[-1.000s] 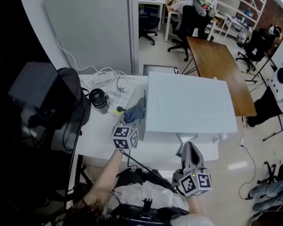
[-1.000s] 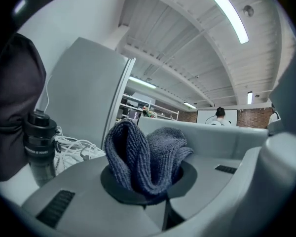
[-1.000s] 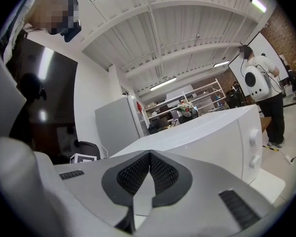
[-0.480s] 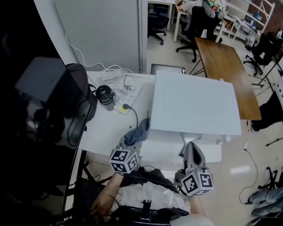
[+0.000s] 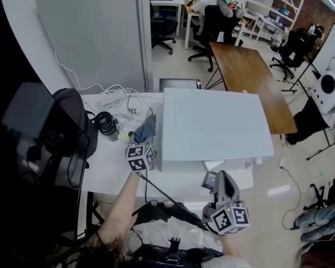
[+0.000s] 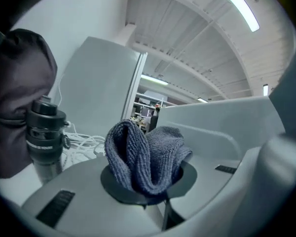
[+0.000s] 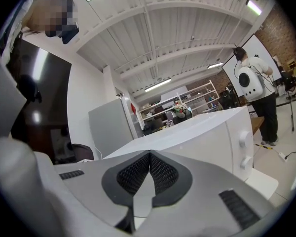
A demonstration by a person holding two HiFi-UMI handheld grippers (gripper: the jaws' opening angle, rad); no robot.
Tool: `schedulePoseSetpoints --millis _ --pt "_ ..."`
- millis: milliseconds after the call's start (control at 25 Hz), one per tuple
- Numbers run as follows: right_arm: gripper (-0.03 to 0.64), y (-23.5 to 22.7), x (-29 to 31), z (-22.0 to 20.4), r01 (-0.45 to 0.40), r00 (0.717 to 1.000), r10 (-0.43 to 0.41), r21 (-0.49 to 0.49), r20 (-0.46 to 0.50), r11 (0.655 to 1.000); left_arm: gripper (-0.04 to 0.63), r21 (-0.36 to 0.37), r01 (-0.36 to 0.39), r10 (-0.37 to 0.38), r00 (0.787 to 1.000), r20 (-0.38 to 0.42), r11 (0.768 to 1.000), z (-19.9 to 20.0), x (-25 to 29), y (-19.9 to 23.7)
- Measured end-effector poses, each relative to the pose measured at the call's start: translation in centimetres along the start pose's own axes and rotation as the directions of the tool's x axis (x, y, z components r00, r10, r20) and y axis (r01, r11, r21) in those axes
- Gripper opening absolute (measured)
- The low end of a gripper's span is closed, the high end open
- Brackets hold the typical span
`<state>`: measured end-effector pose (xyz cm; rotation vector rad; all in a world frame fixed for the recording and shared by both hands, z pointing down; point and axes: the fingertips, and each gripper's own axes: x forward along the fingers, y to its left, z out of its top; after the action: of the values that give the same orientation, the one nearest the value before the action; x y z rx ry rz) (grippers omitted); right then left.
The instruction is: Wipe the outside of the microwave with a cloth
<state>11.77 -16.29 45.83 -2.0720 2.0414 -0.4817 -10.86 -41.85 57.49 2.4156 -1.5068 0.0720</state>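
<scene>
The left tongs point(image 6: 148, 192) pinch a bunched blue-grey cloth point(image 6: 145, 154), which stands up in folds from between the dark pads. In the head view the cloth point(image 5: 145, 128) sits just beside the left wall of the white microwave point(image 5: 212, 124), near its back half; whether it touches the wall cannot be told. The left gripper view shows that wall point(image 6: 222, 125) rising just to the right of the cloth.

The right tongs point(image 7: 148, 171) are pressed together with nothing between them. In the head view they are held in front of the microwave, off the front edge of the white counter point(image 5: 114, 163), and point at the microwave's front. The right gripper view shows two round knobs point(image 7: 244, 143) at the right end of that front.

Left of the cloth on the counter stands a black bottle point(image 6: 45, 132), with white cables point(image 5: 120, 94) behind it and a dark bag point(image 5: 72, 113) further left.
</scene>
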Motion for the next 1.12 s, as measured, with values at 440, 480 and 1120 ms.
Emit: schedulePoseSetpoints --millis 440,480,1120 --pt "0.0 -2.4 -0.2 0.7 0.117 0.993 -0.117 0.008 0.016 0.993 0.054 -0.093 0.051 -0.062 0.991 -0.115 0.994 -4.0 5.6 0.1" --pt "0.0 -2.5 0.0 0.6 0.119 0.993 -0.119 0.01 0.015 0.993 0.054 -0.06 0.078 -0.085 0.988 -0.126 0.995 -4.1 5.7 -0.4" --pt "0.0 0.2 1.3 -1.5 -0.016 0.998 0.016 0.005 -0.053 1.0 0.054 -0.043 0.214 -0.218 0.954 -0.204 0.976 -8.0 -4.7 -4.7"
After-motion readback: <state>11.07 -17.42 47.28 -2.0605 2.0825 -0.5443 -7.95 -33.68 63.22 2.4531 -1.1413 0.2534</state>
